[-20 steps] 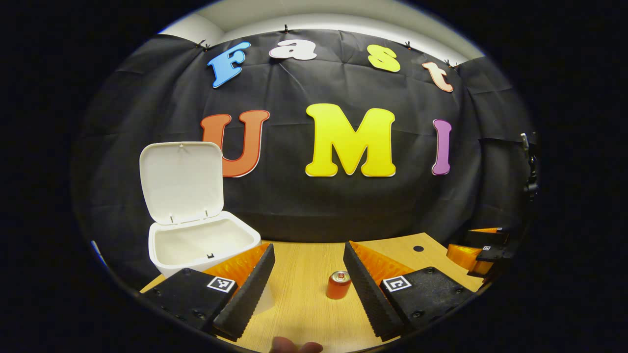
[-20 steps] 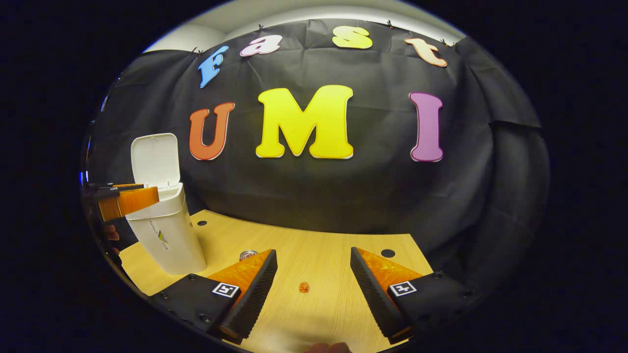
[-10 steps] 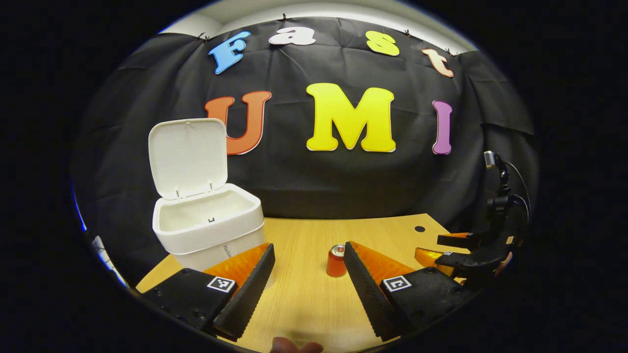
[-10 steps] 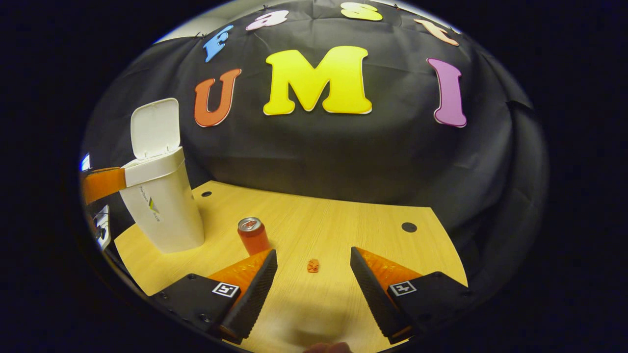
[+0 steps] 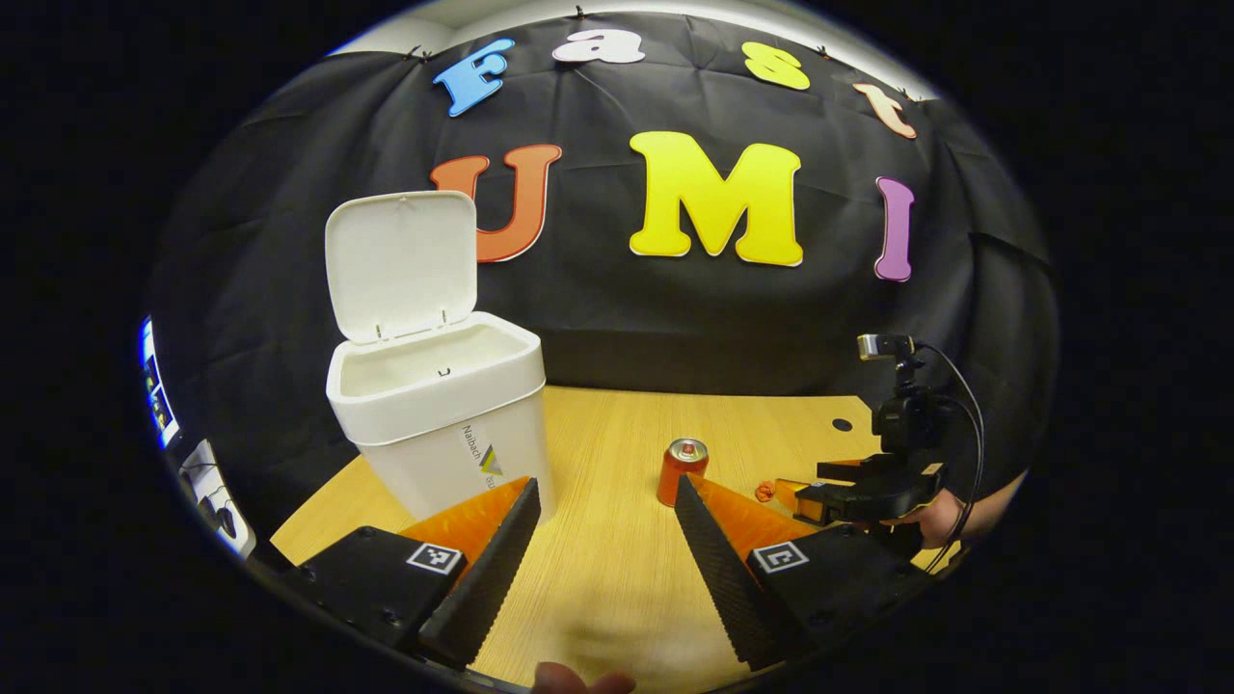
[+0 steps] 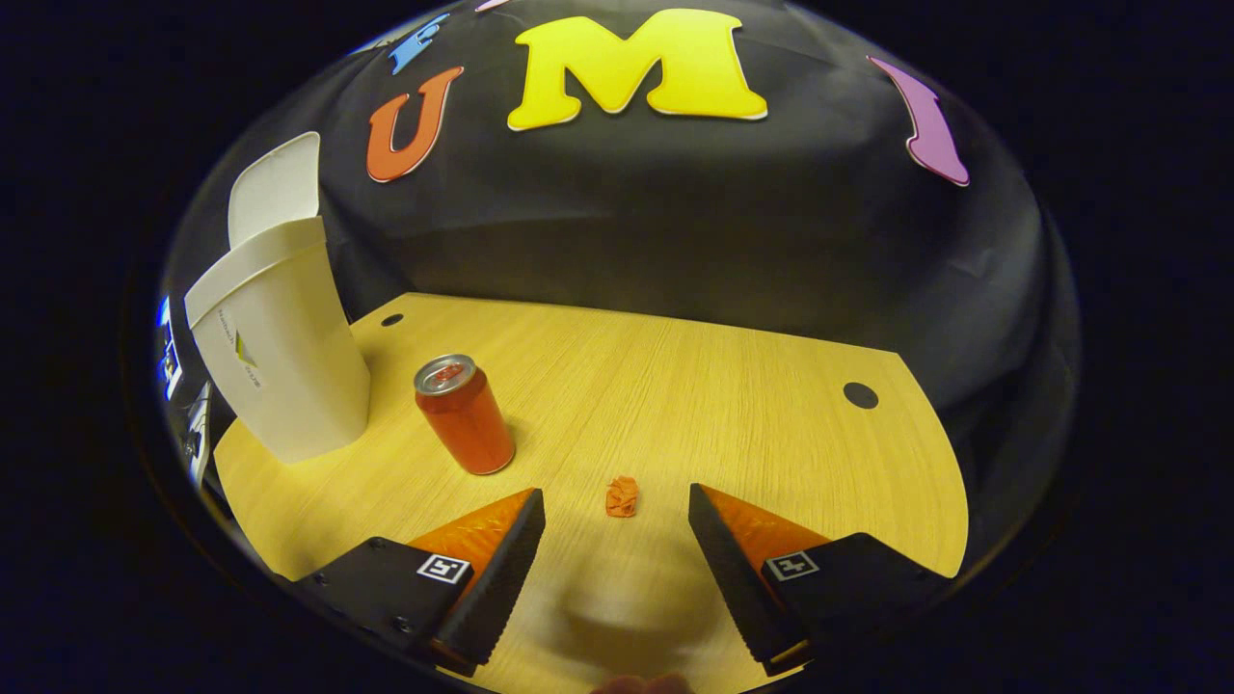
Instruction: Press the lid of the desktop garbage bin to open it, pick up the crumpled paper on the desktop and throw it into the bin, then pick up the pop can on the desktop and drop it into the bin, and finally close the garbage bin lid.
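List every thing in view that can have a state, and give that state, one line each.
garbage bin: upright on the desk, nothing visible inside
lid: open, tipped back
pop can: upright on the desk, not held
crumpled paper: lying on the desk, not held
left gripper: open, holding nothing
right gripper: open, paper just ahead of its fingers

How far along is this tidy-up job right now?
Done: the bin's lid stands open. In hand: the right hand-held gripper, jaws open, is lined up on the crumpled paper, not yet gripping. Left: the paper, then the pop can upright on the desk, then closing the lid.
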A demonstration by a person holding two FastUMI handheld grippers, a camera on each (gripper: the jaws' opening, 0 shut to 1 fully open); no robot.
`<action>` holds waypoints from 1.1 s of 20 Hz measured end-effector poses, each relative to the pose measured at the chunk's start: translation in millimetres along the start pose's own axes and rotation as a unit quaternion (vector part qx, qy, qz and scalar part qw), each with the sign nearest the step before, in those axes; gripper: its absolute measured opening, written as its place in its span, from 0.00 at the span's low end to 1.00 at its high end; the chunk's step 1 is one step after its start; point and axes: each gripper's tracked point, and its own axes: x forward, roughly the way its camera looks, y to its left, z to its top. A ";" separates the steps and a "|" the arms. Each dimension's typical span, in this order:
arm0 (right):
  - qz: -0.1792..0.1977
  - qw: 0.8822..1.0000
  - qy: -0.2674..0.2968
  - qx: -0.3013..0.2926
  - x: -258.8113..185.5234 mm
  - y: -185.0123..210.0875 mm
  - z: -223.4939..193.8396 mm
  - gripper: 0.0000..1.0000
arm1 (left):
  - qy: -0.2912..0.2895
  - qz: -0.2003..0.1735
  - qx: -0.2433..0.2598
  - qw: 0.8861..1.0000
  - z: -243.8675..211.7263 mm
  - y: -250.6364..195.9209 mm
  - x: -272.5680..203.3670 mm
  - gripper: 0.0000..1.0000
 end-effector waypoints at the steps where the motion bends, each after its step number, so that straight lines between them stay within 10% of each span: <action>1: 0.001 1.000 0.009 -0.005 10.0 0.4 -5.8 0.95 | 0.005 0.007 0.004 1.000 -3.5 3.5 -0.8 0.93; 16: -0.010 0.999 0.048 0.010 77.6 -3.0 -27.6 0.93 | 0.042 0.063 0.007 0.997 -35.9 40.5 -22.8 0.93; 20: -0.009 0.999 0.047 0.012 77.3 -4.6 -27.3 0.80 | 0.040 0.065 -0.003 0.997 -35.0 45.6 -21.7 0.94; 22: -0.010 0.999 0.049 0.015 76.0 -5.1 -28.0 0.55 | 0.034 0.062 0.001 0.997 -31.2 44.8 -22.3 0.94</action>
